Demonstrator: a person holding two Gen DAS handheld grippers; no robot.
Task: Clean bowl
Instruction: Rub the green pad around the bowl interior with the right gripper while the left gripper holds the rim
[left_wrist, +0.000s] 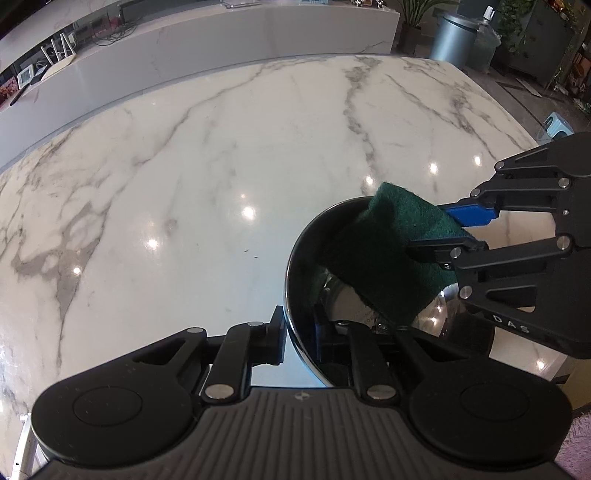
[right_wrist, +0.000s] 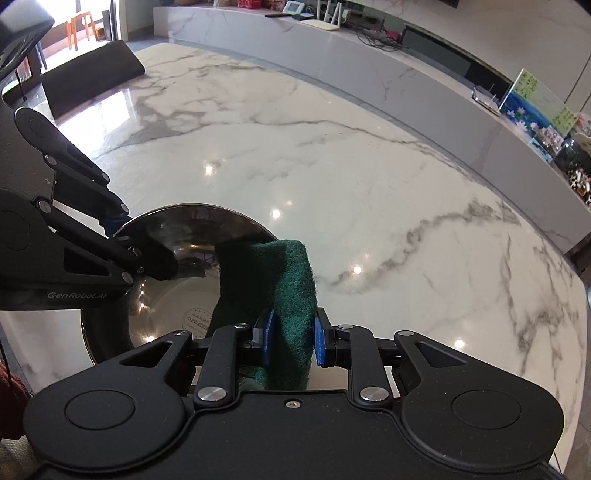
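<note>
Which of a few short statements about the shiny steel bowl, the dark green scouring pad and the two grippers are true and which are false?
1. The right gripper is shut on the dark green scouring pad. True.
2. The left gripper clamps the rim of the shiny steel bowl. True.
3. The bowl stands on a wooden table. False: it is on a white marble table.
4. The pad lies flat on the table beside the bowl. False: it is held, reaching into the bowl.

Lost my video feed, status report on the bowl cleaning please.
Left gripper shut on steel bowl rim. Right gripper shut on green scouring pad, pad inside bowl. Marble table, nothing in the way.
</note>
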